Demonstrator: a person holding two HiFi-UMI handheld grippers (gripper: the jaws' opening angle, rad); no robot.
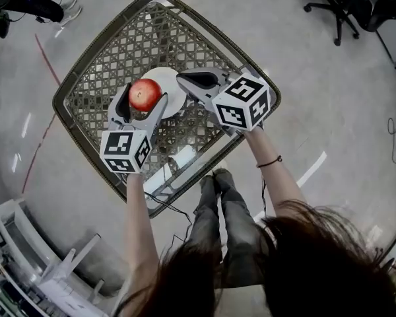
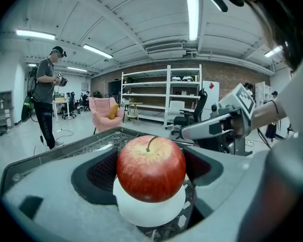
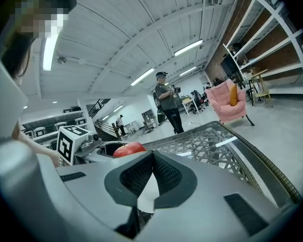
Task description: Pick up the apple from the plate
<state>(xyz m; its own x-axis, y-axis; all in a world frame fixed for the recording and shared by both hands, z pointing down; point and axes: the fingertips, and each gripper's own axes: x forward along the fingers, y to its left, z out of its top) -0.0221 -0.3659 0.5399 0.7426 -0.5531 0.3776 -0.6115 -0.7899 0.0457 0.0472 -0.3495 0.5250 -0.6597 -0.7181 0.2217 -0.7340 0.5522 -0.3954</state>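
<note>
A red apple (image 1: 145, 94) sits between the jaws of my left gripper (image 1: 144, 99), which is shut on it, just over the near left part of a white plate (image 1: 170, 83). In the left gripper view the apple (image 2: 150, 168) fills the gap between the jaws, with the plate (image 2: 150, 209) directly beneath it. My right gripper (image 1: 182, 78) is shut with its tips over the plate's right side. In the right gripper view its jaws (image 3: 151, 158) meet at the tips, the plate (image 3: 147, 194) shows white behind them, and the apple (image 3: 129, 148) peeks over at the left.
The plate rests on a square woven lattice table (image 1: 76, 88) with a raised rim. An office chair (image 1: 335, 8) stands far right, white shelving (image 1: 26, 269) near left. A person (image 2: 45, 102) stands beyond the table; a pink armchair (image 2: 107, 117) and shelves (image 2: 161, 97) lie farther off.
</note>
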